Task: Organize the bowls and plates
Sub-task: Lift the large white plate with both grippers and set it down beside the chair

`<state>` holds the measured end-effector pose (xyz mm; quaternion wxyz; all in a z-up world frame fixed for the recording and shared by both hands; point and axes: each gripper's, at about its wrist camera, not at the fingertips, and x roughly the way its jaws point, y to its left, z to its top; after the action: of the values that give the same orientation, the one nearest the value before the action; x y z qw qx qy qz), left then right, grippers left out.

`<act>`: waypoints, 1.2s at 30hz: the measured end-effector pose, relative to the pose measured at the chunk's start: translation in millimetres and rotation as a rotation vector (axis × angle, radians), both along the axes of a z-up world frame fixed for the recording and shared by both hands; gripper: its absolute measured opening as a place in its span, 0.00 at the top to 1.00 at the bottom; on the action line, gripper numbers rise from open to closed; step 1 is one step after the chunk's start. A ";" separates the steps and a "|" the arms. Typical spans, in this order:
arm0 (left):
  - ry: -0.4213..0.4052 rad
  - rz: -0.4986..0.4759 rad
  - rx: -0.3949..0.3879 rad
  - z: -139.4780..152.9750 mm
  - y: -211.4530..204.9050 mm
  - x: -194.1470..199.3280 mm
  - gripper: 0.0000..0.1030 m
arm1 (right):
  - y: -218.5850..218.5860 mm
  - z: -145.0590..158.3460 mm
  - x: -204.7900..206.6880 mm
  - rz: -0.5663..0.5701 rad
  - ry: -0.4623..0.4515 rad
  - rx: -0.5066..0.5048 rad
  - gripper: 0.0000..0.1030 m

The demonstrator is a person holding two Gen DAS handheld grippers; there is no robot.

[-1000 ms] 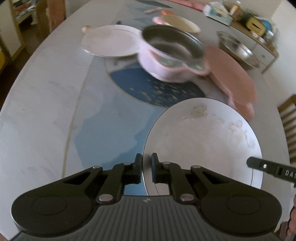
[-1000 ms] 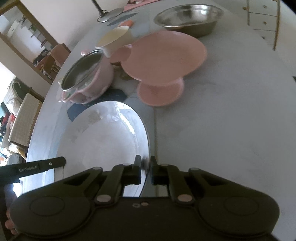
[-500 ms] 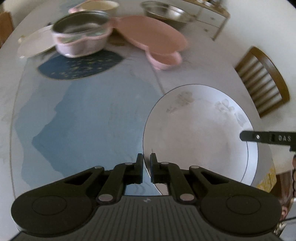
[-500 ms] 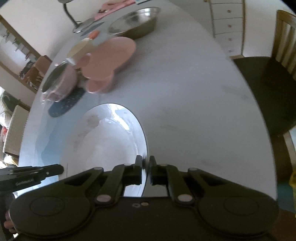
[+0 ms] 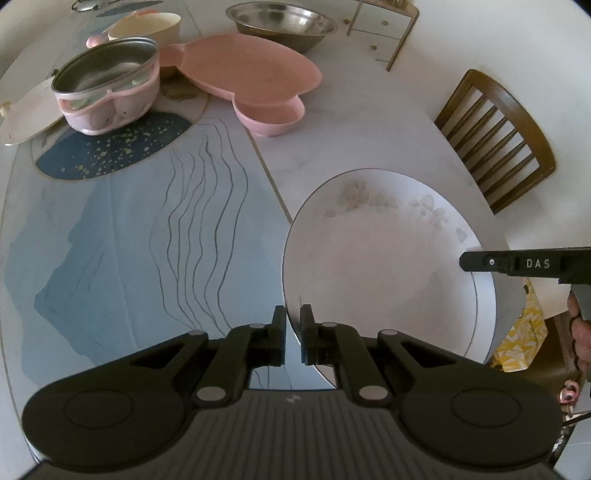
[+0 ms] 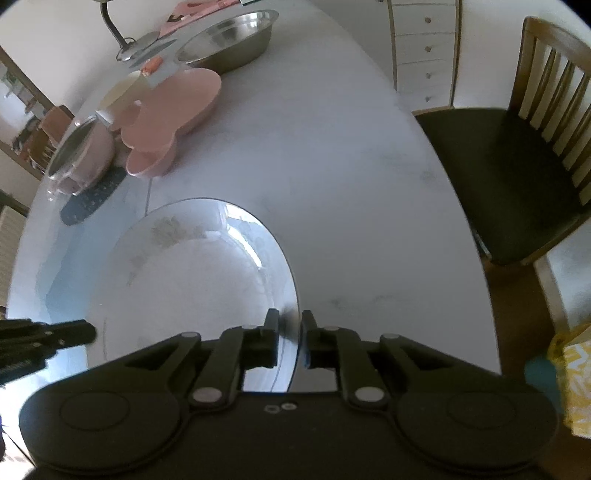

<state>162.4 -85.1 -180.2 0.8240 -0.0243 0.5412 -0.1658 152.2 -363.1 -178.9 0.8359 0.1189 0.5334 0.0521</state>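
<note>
A large white plate (image 5: 384, 258) with a faint flower print is held between both grippers above the table's right part. My left gripper (image 5: 292, 317) is shut on its left rim. My right gripper (image 6: 290, 321) is shut on its right rim; the plate (image 6: 192, 280) fills the lower left of the right wrist view. At the back stand a pink fish-shaped dish (image 5: 255, 70), a pink pot with a steel insert (image 5: 107, 85), a cream bowl (image 5: 147, 26), a steel bowl (image 5: 280, 22) and a white plate (image 5: 26, 110).
The marble table (image 5: 362, 122) has a blue patterned inlay (image 5: 122, 236) on the left. A wooden chair (image 5: 495, 144) stands at the right edge, a white drawer unit (image 6: 424, 48) behind it. A yellow patterned bag (image 5: 521, 336) lies on the floor.
Both grippers have carried the plate back and to the right, away from the dishes. The table's right edge and the chair have come into view.
</note>
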 end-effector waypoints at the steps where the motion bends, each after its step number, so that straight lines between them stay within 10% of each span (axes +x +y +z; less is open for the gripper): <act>1: 0.000 0.001 -0.003 0.0 0.7 -0.2 0.94 | 0.5 0.2 0.0 0.002 0.000 -0.004 0.88; 27: -0.212 0.152 0.005 78.5 78.9 -39.3 0.87 | 103.6 101.8 -19.7 0.242 -0.265 -0.091 0.50; 30: -0.238 0.191 0.015 88.5 95.1 -43.3 0.80 | 121.8 113.2 -15.8 0.282 -0.293 -0.070 0.45; 36: -0.321 0.277 0.048 111.0 127.4 -48.7 0.33 | 156.4 133.6 -4.7 0.362 -0.331 -0.058 0.37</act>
<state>113.6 42.4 -69.2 0.9150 -0.0522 0.3982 -0.0396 147.5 -206.7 -45.3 0.8920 -0.0131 0.4031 0.2044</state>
